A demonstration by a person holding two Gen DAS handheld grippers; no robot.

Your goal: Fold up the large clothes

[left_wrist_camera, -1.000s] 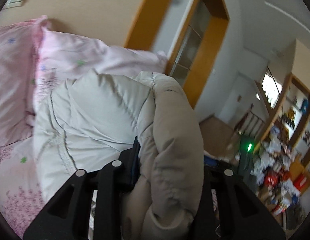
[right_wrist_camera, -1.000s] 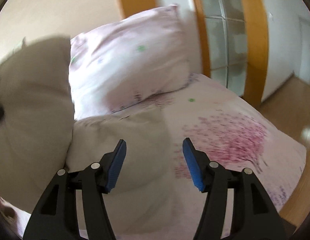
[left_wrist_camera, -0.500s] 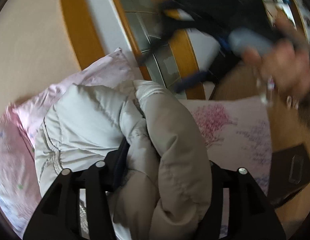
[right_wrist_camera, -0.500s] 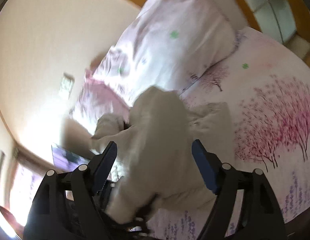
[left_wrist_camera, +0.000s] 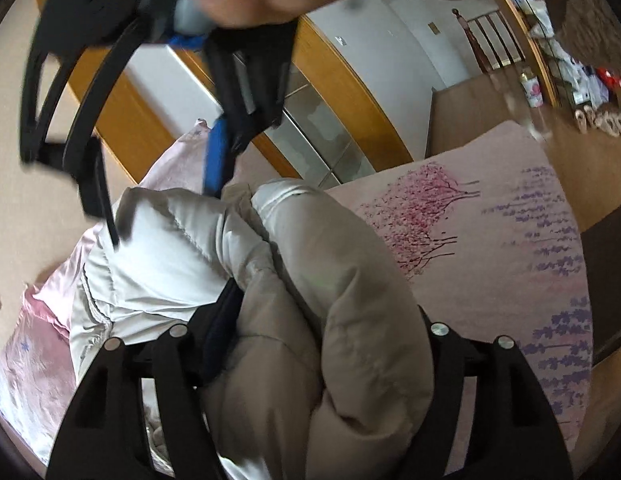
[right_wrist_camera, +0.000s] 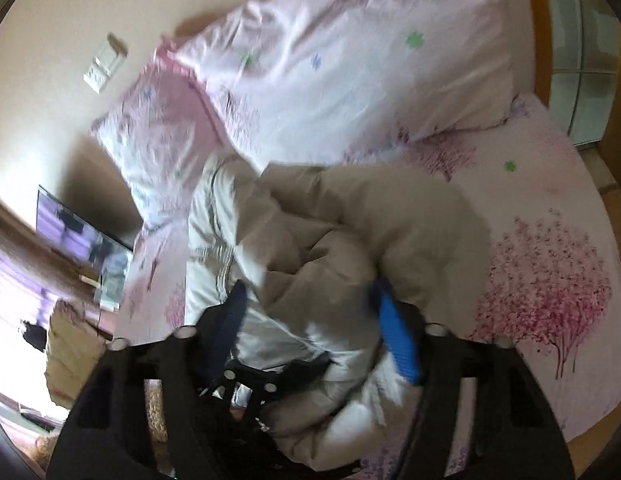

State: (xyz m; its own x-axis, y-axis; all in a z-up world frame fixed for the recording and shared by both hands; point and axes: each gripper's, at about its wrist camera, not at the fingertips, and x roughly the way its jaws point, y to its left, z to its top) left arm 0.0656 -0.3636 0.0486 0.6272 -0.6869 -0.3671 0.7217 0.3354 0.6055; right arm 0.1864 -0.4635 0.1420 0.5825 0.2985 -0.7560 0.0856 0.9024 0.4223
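The puffy coat [left_wrist_camera: 334,320] lies bunched on the bed [left_wrist_camera: 510,240], a thick roll wedged between the left gripper [left_wrist_camera: 310,360] jaws, which have just been widening; that roll could slip and unfurl. The right gripper [right_wrist_camera: 314,320] (jaws just narrowing) straddles a fold toward six o'clock; whether its pads bite, I cannot tell.

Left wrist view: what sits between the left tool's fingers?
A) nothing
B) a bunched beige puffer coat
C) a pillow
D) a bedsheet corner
B. A thick bundle of the beige coat fills the gap between the left tool fingers, above the pink floral bed.
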